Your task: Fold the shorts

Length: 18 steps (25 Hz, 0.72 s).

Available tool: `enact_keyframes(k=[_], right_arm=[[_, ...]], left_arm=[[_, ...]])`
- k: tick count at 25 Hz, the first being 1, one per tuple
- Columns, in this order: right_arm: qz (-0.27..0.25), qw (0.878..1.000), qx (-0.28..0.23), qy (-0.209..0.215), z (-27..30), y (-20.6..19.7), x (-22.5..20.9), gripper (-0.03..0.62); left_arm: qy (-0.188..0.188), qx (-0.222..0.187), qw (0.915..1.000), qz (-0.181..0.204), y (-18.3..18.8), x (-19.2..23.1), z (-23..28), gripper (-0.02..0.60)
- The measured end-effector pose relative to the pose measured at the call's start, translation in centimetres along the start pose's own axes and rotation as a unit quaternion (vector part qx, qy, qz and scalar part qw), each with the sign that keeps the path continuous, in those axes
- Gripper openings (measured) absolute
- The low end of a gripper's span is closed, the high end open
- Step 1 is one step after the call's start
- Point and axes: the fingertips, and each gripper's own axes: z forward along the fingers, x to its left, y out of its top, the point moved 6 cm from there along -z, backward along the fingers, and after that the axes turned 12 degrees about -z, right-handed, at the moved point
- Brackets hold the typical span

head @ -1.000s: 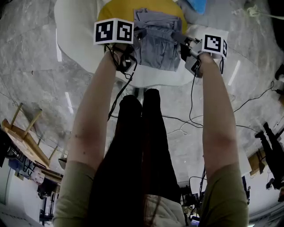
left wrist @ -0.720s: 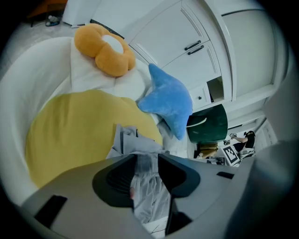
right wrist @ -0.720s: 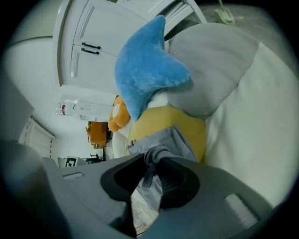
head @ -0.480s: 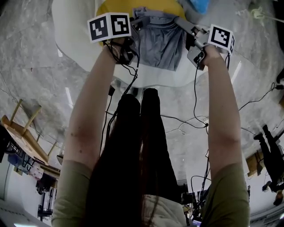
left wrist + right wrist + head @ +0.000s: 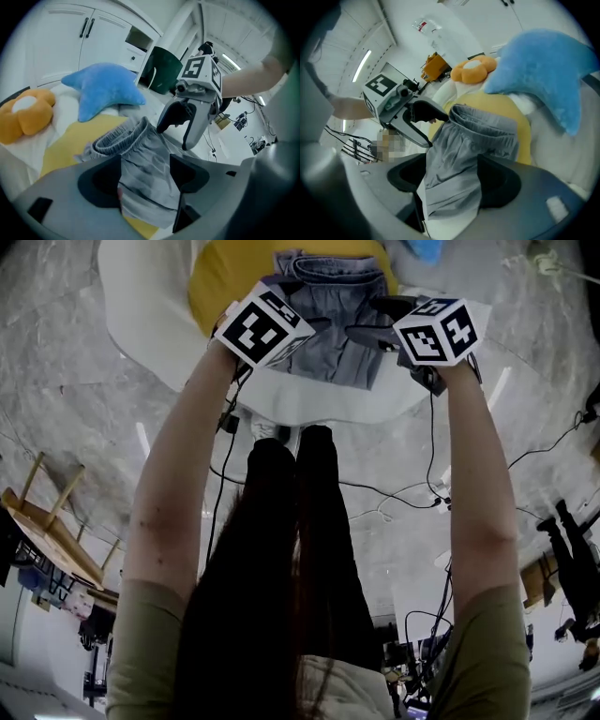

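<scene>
Stretches both forearms toward 12 o'clock, two tools tilted down: left tool point(image 5: 145, 161) at 9 o'clock, right tool point(image 5: 452, 164) at 3 o'clock of one pair of grey shorts point(image 5: 328, 296). Shows both sets of jaws wide, just opened, cloth between them ungripped, lying on one yellow mat point(image 5: 220, 282).

The light grey shorts point(image 5: 140, 145) are thin, matt woven cloth, softly creased, with a gathered, ribbed elastic waistband. The flat yellow cloth point(image 5: 70, 143) under them looks matt and smooth. The blue star-shaped cushion point(image 5: 105, 93) and the orange flower-shaped cushion point(image 5: 28, 115) are fuzzy plush, the round white table point(image 5: 141, 324) is smooth and matt, and the grey marbled floor point(image 5: 66, 390) is glossy.
</scene>
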Motion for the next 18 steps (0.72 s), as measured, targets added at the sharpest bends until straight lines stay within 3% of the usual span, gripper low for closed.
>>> enact_keyframes(k=[7,13,18], right_arm=[[-0.07,0.996,-0.015,-0.058,0.7,2.2,-2.2,0.336],[-0.12,0.99,0.041,-0.069,0.8,2.2,-3.5,0.336],[-0.156,0.982,-0.005,-0.104,-2.1,2.5,-0.5,0.336]], left_arm=[[0.037,0.008,0.9991,0.02,2.9,2.9,0.9,0.328],[0.025,-0.001,0.9995,0.019,3.1,3.8,0.6,0.329],[0.026,-0.039,0.9987,0.02,0.7,1.8,-3.2,0.339]])
